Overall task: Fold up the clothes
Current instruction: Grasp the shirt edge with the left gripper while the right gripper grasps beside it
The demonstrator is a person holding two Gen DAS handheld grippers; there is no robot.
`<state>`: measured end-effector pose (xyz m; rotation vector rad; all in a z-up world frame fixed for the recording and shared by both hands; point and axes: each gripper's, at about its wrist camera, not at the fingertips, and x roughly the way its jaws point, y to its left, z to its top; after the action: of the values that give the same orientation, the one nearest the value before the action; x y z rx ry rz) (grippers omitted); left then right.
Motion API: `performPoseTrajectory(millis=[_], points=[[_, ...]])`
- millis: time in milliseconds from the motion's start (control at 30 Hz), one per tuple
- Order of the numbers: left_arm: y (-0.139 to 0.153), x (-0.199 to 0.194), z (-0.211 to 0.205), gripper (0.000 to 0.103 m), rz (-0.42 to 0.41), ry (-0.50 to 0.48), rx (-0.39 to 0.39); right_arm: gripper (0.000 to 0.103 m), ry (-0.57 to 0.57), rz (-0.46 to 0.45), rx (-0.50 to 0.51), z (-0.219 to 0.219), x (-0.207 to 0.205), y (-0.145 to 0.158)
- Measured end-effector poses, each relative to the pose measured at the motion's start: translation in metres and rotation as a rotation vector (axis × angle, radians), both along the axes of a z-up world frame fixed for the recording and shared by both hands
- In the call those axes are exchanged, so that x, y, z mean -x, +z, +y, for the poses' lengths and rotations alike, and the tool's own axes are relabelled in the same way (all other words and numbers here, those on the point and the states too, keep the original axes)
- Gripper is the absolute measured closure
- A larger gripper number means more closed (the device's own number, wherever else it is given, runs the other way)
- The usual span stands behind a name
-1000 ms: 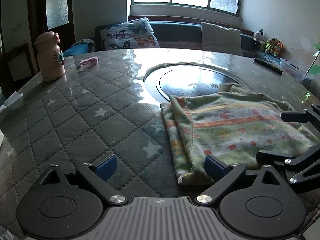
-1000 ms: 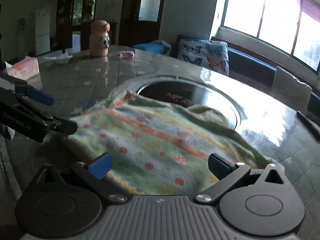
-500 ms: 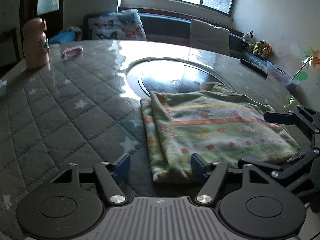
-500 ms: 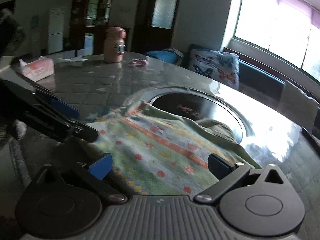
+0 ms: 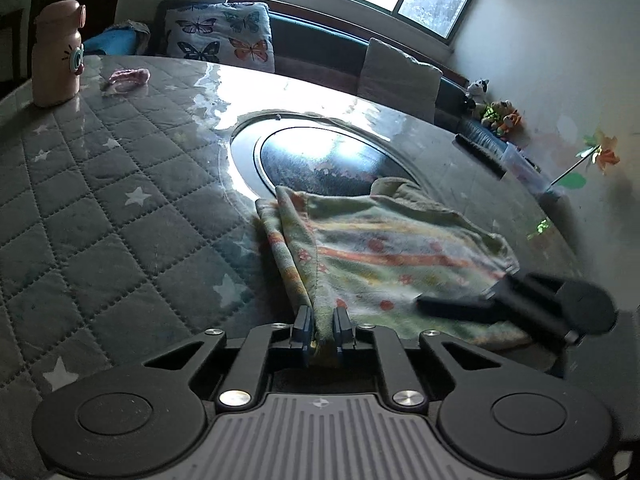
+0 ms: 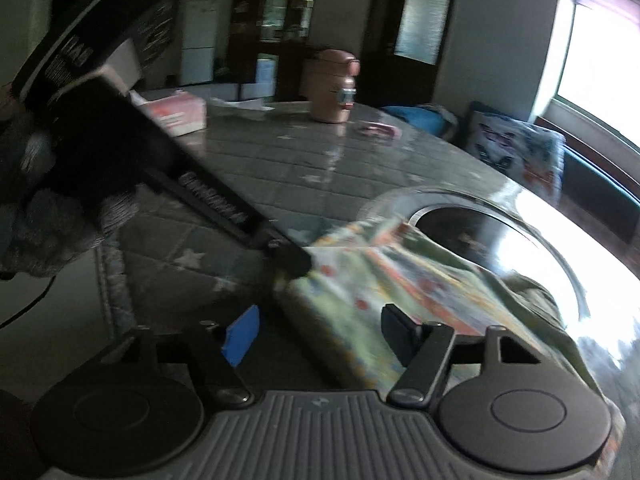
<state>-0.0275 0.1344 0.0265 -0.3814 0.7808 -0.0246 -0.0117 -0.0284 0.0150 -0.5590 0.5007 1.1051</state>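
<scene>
Garment position: the patterned garment [image 5: 392, 256] lies on the quilted table cover [image 5: 100, 216], its far edge over the rim of the round glass inset [image 5: 320, 156]; it already shows layered edges along its left side.
Left gripper state: my left gripper [image 5: 320, 330] is clamped tight on the garment's near-left corner, with cloth pinched between the pads.
Right gripper state: my right gripper [image 6: 320, 330] stands wide, its fingers straddling the near-right hem with nothing held between them.
Step in hand (judgement): taking both near corners so the hem can be carried as one line.
Grip quality: I should seat the right pads over the full hem thickness, all layers in, before lifting; a one-layer pinch would let the fold slide apart.
Lift method: raise both corners level and keep the hem taut between them, or the middle will sag and crease.
Edges: the left side shows stacked hems; line up to these.
Open room: the cover to the left is bare up to the pink bottle [image 5: 56, 56] and small pink item [image 5: 126, 78], both well apart.
Hazard: glare from the inset hides the far edge; the right view is blurred.
</scene>
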Motion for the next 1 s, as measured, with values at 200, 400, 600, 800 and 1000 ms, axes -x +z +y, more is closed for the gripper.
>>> performPoseTrajectory(millis=[200, 400, 600, 800, 1000], points=[[0.009, -0.005, 0.002, 0.091, -0.005, -0.009, 0.029, 0.043, 0.077, -0.071, 0.031, 0.022, 0.016, -0.006], [0.011, -0.007, 0.005, 0.091, -0.02, -0.018, 0.082, 0.083, 0.061, -0.097, 0.043, 0.031, 0.012, -0.014], [0.017, -0.003, 0.011, 0.076, -0.061, 0.024, 0.095, 0.092, 0.038, -0.053, -0.012, 0.02, 0.006, -0.006], [0.01, -0.007, 0.029, 0.049, -0.047, 0.117, 0.166, 0.094, 0.004, -0.041, -0.076, 0.009, 0.002, 0.009], [0.001, -0.022, 0.036, 0.033, -0.033, 0.135, 0.279, 0.096, -0.016, -0.017, -0.109, -0.002, -0.001, 0.018]])
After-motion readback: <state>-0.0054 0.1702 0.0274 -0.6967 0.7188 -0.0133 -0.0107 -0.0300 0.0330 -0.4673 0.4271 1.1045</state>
